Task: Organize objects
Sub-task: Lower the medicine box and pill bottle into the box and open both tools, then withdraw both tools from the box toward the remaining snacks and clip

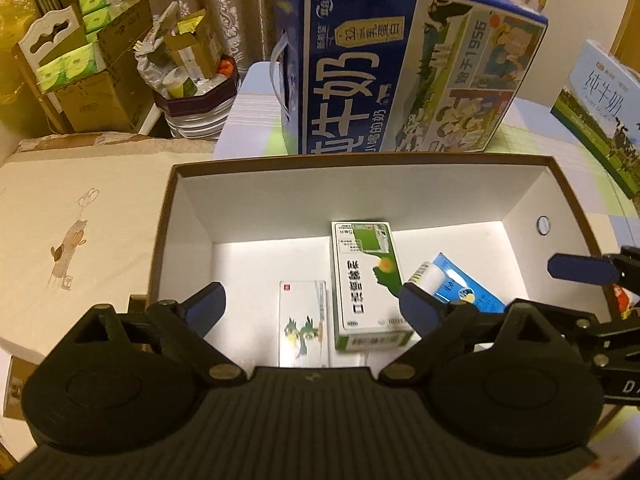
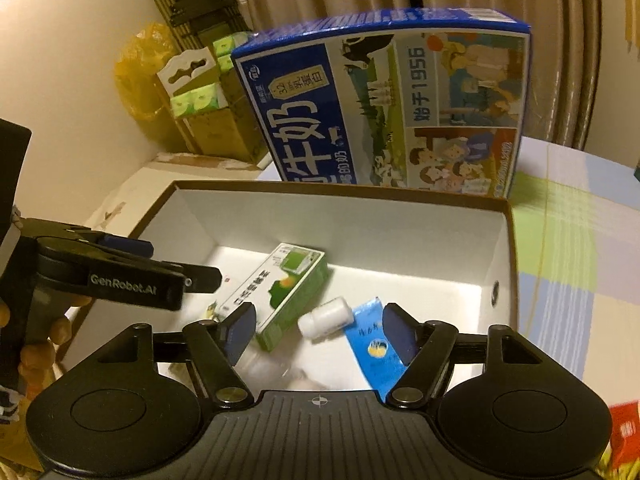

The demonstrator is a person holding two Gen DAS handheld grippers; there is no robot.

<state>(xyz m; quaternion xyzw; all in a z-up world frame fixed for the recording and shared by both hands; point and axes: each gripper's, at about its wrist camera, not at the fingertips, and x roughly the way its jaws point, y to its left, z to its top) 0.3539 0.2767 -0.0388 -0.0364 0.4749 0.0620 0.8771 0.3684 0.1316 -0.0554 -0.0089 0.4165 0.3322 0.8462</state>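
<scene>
While both grippers hang over the open box, the scene reads left to right as follows.

Bed cover: a pale cloth [image 1: 80, 216] with a small stitched figure lies left of the box.

Storage box: brown outside, white inside [image 1: 192, 216], open at the top, with a round hole in its right wall.

Left gripper: [image 1: 316, 308] spread wide and empty, just above the near edge of the box; a person's hand [image 2: 52, 332] shows on its handle in the right wrist view.

Flat card pack: a thin white packet [image 1: 303, 320] with a green-blue print lies flat on the box floor, nearest the left side.

Green and white carton: [image 1: 366, 280] lies on its broad face just right of the card pack, about mid-floor.

White bottle: a small capped bottle [image 2: 326, 317] lies on its side between the green carton and the blue packet, seemingly touching the packet.

Blue packet: [image 2: 374, 344] lies tilted toward the right wall.

Right gripper: [image 2: 320, 330] released, jaws apart, with the bottle lying between them but lower; no contact visible.

Milk cases: a big blue case [image 1: 400, 68] stands behind the box, a paler one [image 1: 600, 120] farther right.

Step in hand: probably the bottle has just gone in, or is about to be picked up; which one I cannot tell.

Next move: if another item is due, one gripper must leave the box for something outside; a red item [image 2: 624, 436] shows at the right edge.
</scene>
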